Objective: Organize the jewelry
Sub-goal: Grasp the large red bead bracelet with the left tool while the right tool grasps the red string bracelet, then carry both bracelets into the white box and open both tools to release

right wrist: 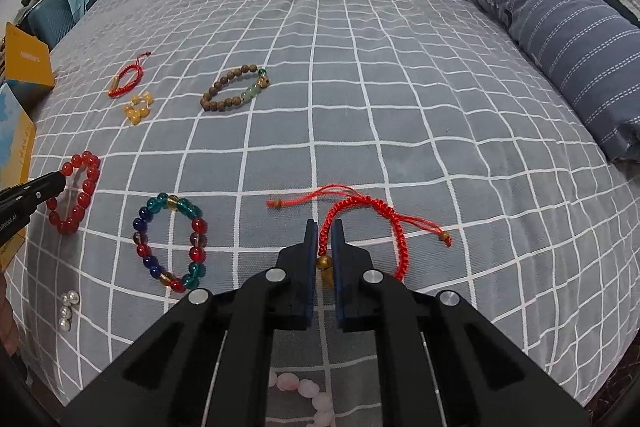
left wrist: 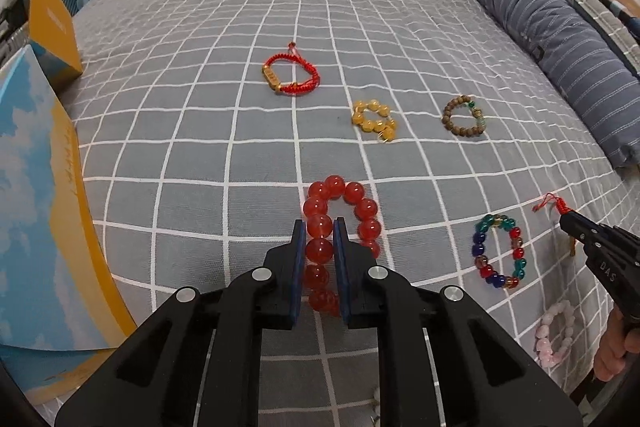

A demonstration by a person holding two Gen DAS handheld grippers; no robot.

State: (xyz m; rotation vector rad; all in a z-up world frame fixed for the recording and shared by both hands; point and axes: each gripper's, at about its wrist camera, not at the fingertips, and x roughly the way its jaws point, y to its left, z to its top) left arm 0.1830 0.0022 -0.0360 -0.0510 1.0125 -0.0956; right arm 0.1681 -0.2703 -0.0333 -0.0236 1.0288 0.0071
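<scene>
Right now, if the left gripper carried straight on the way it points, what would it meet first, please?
The left gripper already grips the red bead bracelet; straight on, probably just the checked bedspread beneath.

The letters "DAS" are being shown in pale print on the black body of the right gripper [left wrist: 570,223], at the right edge of the left wrist view. A partly cut-off "Robot.AI" is being shown on the left gripper [right wrist: 60,181], at the left edge of the right wrist view. White print on the yellow box [right wrist: 30,61] in the upper left is being blurred beyond reading.
</scene>
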